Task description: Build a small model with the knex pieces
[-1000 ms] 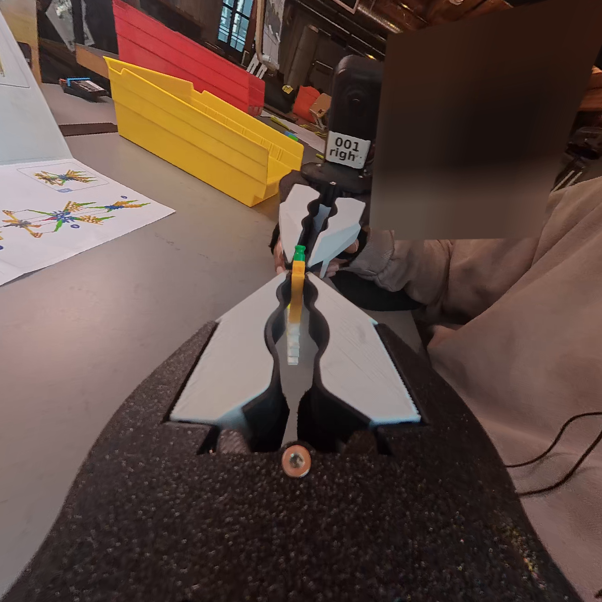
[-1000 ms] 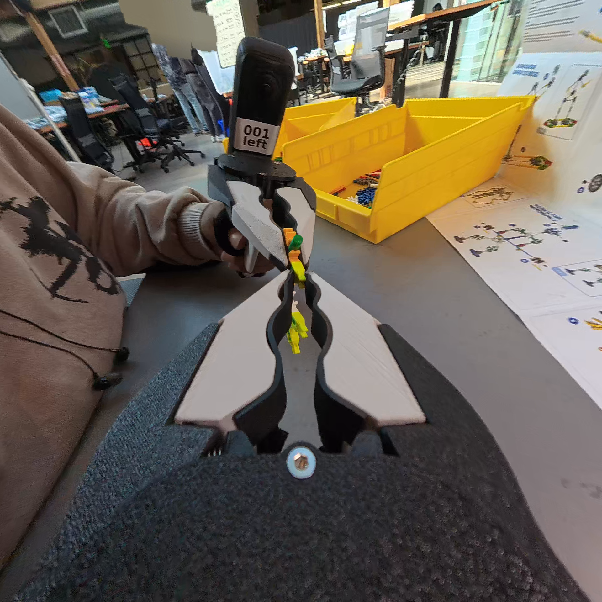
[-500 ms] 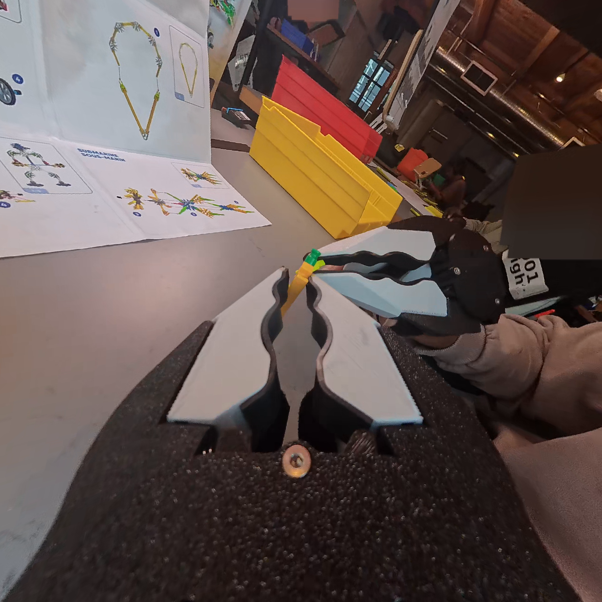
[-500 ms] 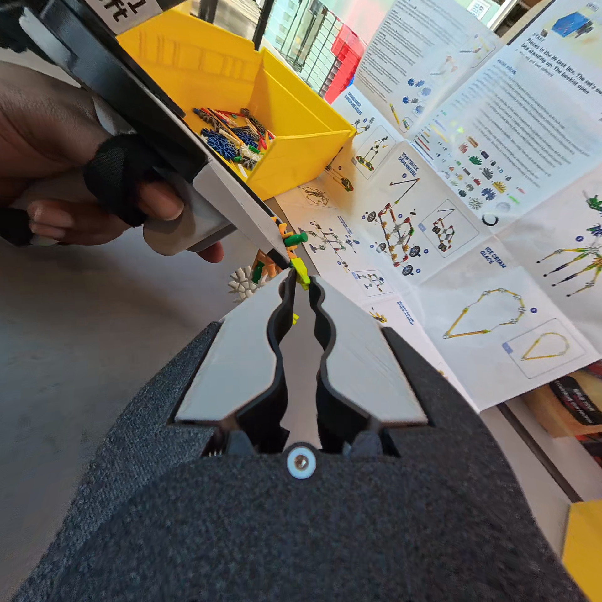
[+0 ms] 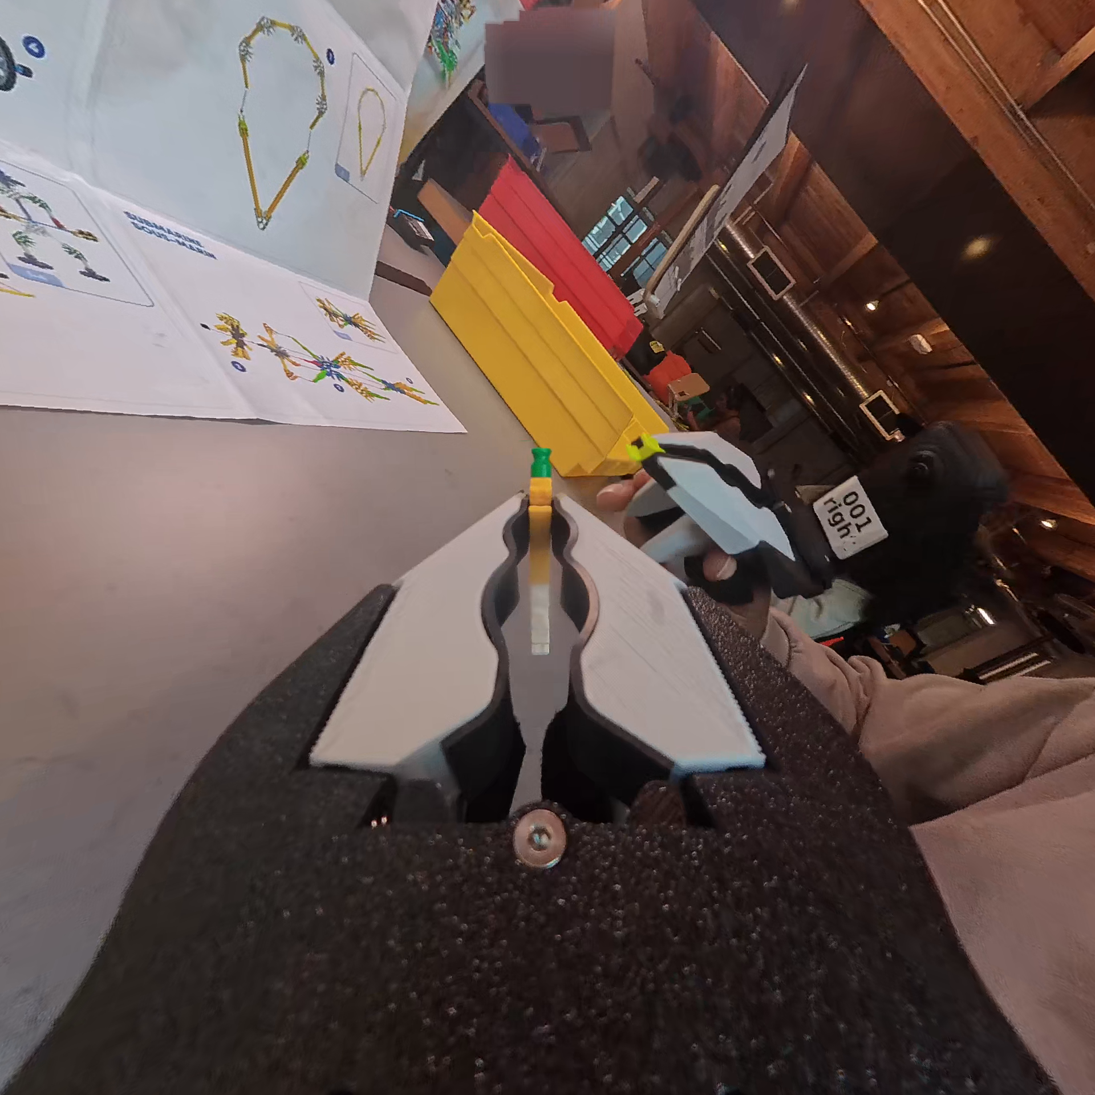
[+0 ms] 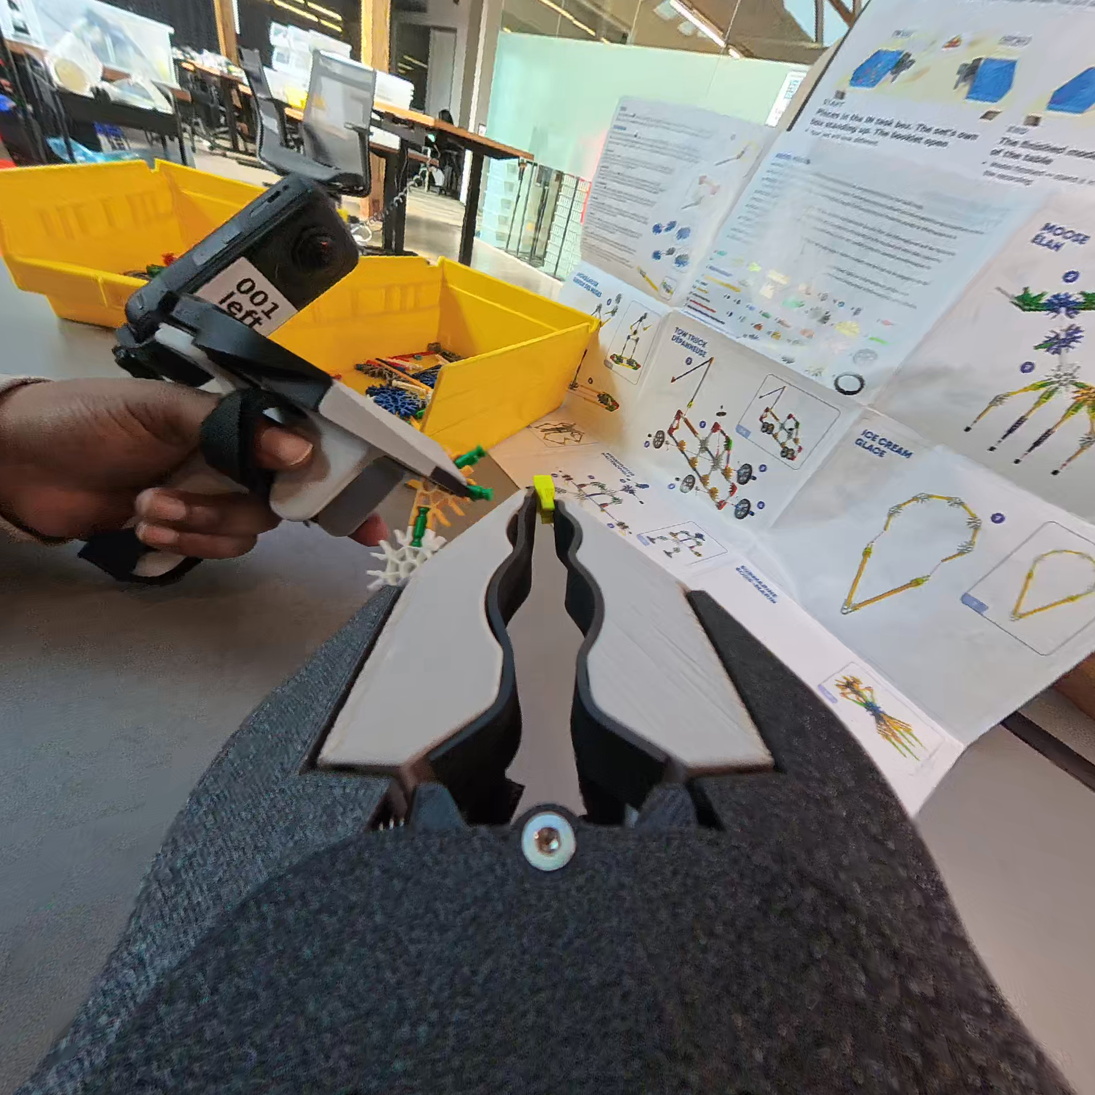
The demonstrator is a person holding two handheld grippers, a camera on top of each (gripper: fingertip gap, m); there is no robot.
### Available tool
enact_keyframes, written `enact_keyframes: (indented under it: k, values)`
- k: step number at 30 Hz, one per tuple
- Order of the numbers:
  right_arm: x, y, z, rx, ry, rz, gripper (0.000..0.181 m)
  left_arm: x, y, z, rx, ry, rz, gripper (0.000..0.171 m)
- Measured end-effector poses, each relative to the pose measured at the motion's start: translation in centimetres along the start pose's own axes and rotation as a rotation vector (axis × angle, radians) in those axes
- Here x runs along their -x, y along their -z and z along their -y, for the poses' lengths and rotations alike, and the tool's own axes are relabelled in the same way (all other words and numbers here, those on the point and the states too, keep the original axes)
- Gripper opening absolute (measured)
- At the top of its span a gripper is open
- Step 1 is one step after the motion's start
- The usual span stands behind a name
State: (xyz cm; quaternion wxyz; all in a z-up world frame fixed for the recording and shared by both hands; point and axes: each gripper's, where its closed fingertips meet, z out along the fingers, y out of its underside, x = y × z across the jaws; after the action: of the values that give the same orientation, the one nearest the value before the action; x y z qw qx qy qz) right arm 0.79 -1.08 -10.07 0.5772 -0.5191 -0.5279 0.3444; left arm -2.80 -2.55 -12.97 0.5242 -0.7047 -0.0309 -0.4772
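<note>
My left gripper (image 5: 539,505) is shut on a small toy assembly: an orange connector (image 5: 539,489) with a green rod (image 5: 540,465) sticking out past the tips and a white piece (image 5: 540,622) back between the fingers. In the right wrist view the left gripper (image 6: 459,481) holds this assembly just above the table, with the orange connector (image 6: 437,502), green rods (image 6: 471,457) and a white snowflake connector (image 6: 404,556). My right gripper (image 6: 544,511) is shut on a small lime-yellow piece (image 6: 543,493). It also shows in the left wrist view (image 5: 644,451), to the right of the left tips and apart from them.
A yellow bin (image 6: 509,355) with several loose toy pieces stands behind the left gripper. Stacked yellow bins (image 5: 533,355) and red bins (image 5: 557,249) lie further back. Printed instruction sheets (image 6: 859,474) lie flat and stand upright on the grey table (image 5: 207,563). Left tips to right tips: about 6 cm.
The two grippers were tip to tip around the assembly. They have now pulled apart, the right one carrying the lime-yellow piece and the left one keeping the orange, green and white assembly.
</note>
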Motion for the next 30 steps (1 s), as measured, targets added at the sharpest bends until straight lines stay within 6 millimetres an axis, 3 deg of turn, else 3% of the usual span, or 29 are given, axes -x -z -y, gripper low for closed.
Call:
enact_keyframes:
  k: [3, 6, 8, 10, 13, 15, 16, 18, 20, 22, 24, 27, 30]
  values:
    - [-5.3, 2.2, 0.9, -0.024, 0.082, -0.184, 0.004, -1.9, 0.2, 0.5, -0.025, 0.001, -0.124, 0.005]
    - [-13.3, 6.7, 1.6, -0.006, 0.165, -0.469, 0.005, -3.1, 0.6, 1.1, -0.045, -0.010, -0.202, 0.005]
    - [-18.9, 10.9, 0.2, 0.068, 0.196, -0.679, 0.005, -3.5, 0.8, 1.2, -0.051, -0.008, -0.236, 0.005]
    - [-23.5, 14.9, -2.9, 0.199, 0.165, -0.836, 0.005, -3.8, 0.8, 1.1, -0.045, -0.008, -0.254, 0.005]
    - [-27.5, 19.0, -7.7, 0.343, 0.067, -0.958, 0.013, -4.4, 0.6, 0.7, -0.026, -0.011, -0.280, 0.005]
    - [-28.6, 20.4, -8.4, 0.343, 0.037, -1.007, 0.035, -4.6, 0.5, 0.4, -0.013, -0.015, -0.287, 0.005]
    - [-28.6, 20.4, -7.7, 0.301, 0.027, -1.004, 0.039, -4.7, 0.4, 0.3, -0.008, -0.016, -0.291, 0.005]
    - [-26.8, 18.5, -5.0, 0.165, 0.024, -0.894, 0.040, -4.8, 0.5, 0.2, -0.004, -0.018, -0.297, 0.005]
    - [-23.6, 15.5, -2.5, 0.057, 0.014, -0.717, 0.039, -4.8, 0.5, 0.1, -0.001, -0.021, -0.298, 0.005]
    - [-17.7, 11.2, -0.5, -0.031, -0.081, -0.378, 0.034, -5.0, 0.5, 0.1, 0.000, -0.026, -0.308, 0.005]
    - [-10.5, 7.6, 0.7, -0.082, -0.249, -0.004, 0.034, -5.2, 0.4, -0.1, 0.006, -0.037, -0.316, 0.005]
    - [-0.9, 4.5, 0.9, -0.037, -0.437, 0.444, 0.036, -5.6, 0.4, -0.4, 0.017, -0.056, -0.327, 0.005]
    - [4.3, 3.1, 0.1, 0.031, -0.432, 0.616, 0.026, -5.9, 0.6, -0.4, 0.015, -0.074, -0.341, 0.005]
